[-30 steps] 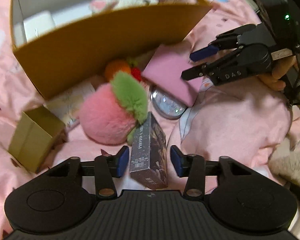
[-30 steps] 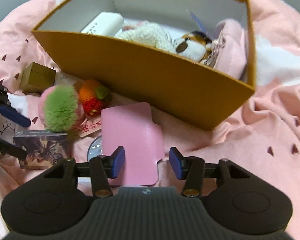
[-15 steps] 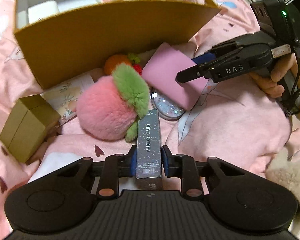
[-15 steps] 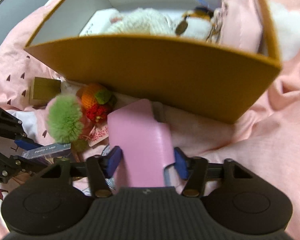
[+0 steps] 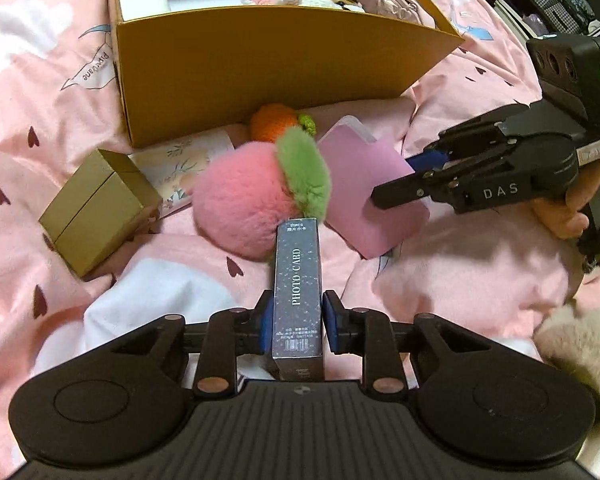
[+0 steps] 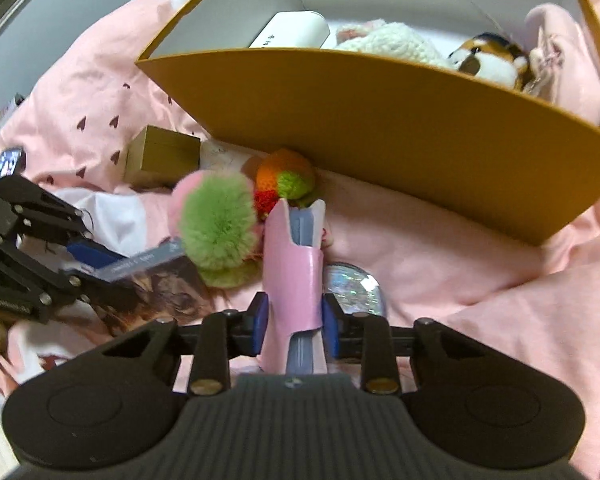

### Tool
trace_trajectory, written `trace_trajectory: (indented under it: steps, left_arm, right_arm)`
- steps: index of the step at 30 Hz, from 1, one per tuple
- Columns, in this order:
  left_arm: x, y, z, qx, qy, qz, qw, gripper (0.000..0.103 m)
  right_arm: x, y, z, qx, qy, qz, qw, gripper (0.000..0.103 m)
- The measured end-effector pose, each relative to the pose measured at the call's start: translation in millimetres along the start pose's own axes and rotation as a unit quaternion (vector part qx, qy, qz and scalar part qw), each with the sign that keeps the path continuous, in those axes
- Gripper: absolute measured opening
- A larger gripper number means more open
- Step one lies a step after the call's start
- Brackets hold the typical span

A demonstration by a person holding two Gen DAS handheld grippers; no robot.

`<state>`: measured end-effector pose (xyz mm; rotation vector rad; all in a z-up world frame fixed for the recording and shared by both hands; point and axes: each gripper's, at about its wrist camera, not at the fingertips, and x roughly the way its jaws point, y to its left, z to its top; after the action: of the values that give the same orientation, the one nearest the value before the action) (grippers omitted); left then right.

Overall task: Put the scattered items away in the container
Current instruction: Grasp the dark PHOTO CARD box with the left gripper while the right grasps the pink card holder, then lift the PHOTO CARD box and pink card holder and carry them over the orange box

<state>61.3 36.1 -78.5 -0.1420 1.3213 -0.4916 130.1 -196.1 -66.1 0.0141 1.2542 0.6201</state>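
On a rumpled pink bedspread (image 5: 460, 272), the left gripper (image 5: 295, 326) clamps a slim, speckled dark photo-card box (image 5: 298, 292) by its long sides, its long axis running away from the camera toward a fluffy pink-and-green peach plush (image 5: 256, 200). The right gripper (image 6: 294, 326) is closing on a smooth pink case (image 6: 294, 276) standing on edge between its blue pads, lengthwise toward the mustard cardboard box (image 6: 380, 120), where soft toys lie.
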Motion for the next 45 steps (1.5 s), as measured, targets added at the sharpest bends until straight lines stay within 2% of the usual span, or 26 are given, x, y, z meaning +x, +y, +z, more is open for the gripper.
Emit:
trace_trajectory:
  steps: [2,7,14,18,22,28,34,38,45]
  left_arm:
    - [-0.8,-1.5,-1.0,0.004,-0.003,-0.001,1.0,0.027]
    - [-14.5,0.3,-8.2,-0.001,-0.025,-0.001,0.9997,0.026]
    - [-47.5,-4.7,-12.2,-0.005,-0.062,-0.002,0.998,0.026]
    - [-75.8,-10.8,-5.0,-0.006,-0.103,-0.013,0.9946,0.026]
    - [-101.4,-11.0,11.0,-0.02,-0.149,-0.019,0.9885,0.026]
    - [-128.7,-3.4,47.1,-0.042,-0.214,-0.005,0.9758,0.026]
    - [-127.2,17.0,91.8,-0.087,-0.25,0.019,0.9642,0.026]
    - [-114.1,27.2,116.6,-0.104,-0.26,0.034,0.9592,0.026]
    - [-86.2,38.2,144.3,-0.118,-0.25,0.071,0.9584,0.026]
  right_arm:
    - [-0.7,0.2,-1.1,0.009,-0.003,0.012,1.0,0.023]
    - [-9.5,3.3,-9.0,0.02,-0.012,0.006,1.0,0.022]
    - [-41.5,6.8,-18.5,0.03,-0.048,-0.008,0.998,0.021]
    - [-66.9,11.8,-18.1,0.023,-0.074,-0.011,0.997,0.021]
    - [-94.7,15.2,-11.7,0.028,-0.112,0.009,0.993,0.021]
    - [-126.9,17.6,18.3,0.031,-0.173,0.027,0.984,0.021]
    - [-130.7,13.0,65.5,0.04,-0.212,0.025,0.976,0.021]
    - [-111.9,-4.3,105.4,0.08,-0.224,0.023,0.971,0.021]
    - [-48.1,-34.6,159.8,0.148,-0.194,0.039,0.969,0.021]
